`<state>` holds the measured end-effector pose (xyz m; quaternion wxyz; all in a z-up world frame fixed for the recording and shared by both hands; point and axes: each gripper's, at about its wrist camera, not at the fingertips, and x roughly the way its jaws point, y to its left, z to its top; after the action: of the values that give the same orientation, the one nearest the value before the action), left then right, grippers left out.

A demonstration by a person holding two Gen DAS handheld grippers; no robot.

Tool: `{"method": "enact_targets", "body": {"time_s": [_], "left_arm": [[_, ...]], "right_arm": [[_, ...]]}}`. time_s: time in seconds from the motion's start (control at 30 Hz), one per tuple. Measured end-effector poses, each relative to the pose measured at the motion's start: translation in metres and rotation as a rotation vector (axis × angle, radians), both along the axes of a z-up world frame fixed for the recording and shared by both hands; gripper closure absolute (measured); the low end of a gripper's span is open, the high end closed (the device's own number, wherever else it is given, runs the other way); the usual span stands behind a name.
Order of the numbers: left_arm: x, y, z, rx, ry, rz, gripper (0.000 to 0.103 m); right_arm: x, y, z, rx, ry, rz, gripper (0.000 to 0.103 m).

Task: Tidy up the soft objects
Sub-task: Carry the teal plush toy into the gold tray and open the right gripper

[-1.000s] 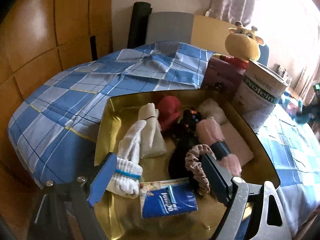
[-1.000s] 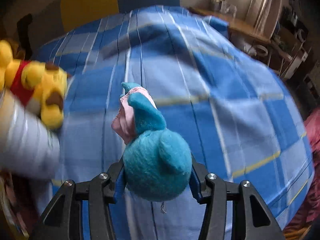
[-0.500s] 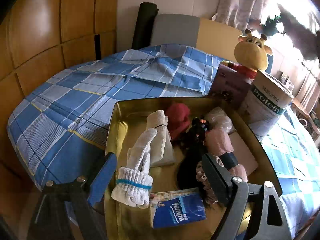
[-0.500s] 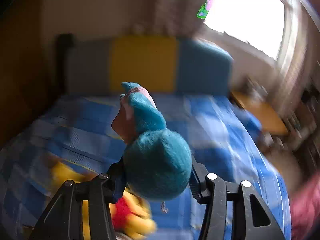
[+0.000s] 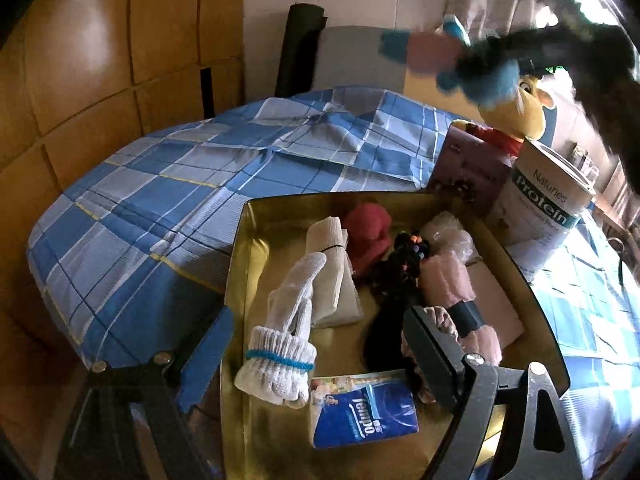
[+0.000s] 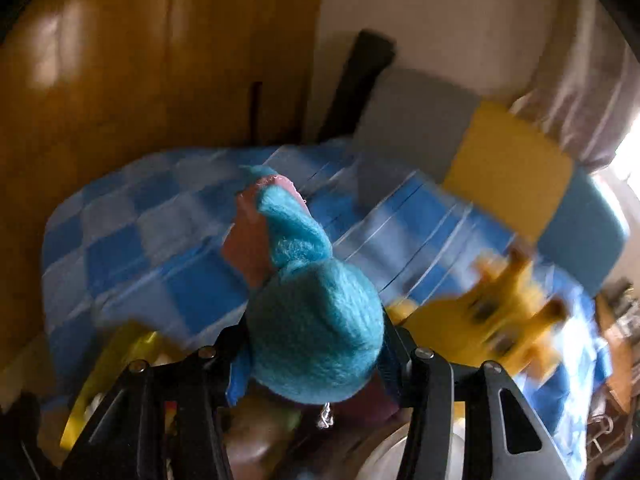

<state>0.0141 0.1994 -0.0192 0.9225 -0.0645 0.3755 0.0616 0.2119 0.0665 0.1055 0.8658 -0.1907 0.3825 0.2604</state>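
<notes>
Left wrist view: left gripper (image 5: 316,354) hovered wide and empty over the tin (image 5: 240,280) of soft goods; the toy (image 5: 476,76) hung above it.

Right wrist view: right gripper (image 6: 314,354) pinched the toy (image 6: 312,332) at its round body; light, squashy, likely safest gripped there.

From my feed, the right gripper (image 5: 500,56) smears across one o'clock; the yellow plush (image 6: 492,320) blurs at three; the gold tray (image 5: 240,280) is cut off at six.
</notes>
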Motion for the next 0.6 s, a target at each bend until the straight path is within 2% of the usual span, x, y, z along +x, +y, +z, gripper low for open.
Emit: {"method": "enact_targets", "body": {"time_s": [0.17,0.3,0.6], "left_arm": [[-0.004,-0.004,0.001,-0.001,0.002,-0.001,0.016],[-0.007,-0.007,0.002,-0.005,0.000,-0.007,0.016],[-0.014,-0.015,-0.001,-0.008,0.007,-0.010,0.015]], "right_arm": [[-0.047,-0.011,-0.050,0.031,0.105,0.021,0.051],[-0.074,-0.029,-0.073,0.062,0.165,0.008,0.051],[-0.129,-0.053,-0.099,0.159,0.250,-0.006,0.051]]}}
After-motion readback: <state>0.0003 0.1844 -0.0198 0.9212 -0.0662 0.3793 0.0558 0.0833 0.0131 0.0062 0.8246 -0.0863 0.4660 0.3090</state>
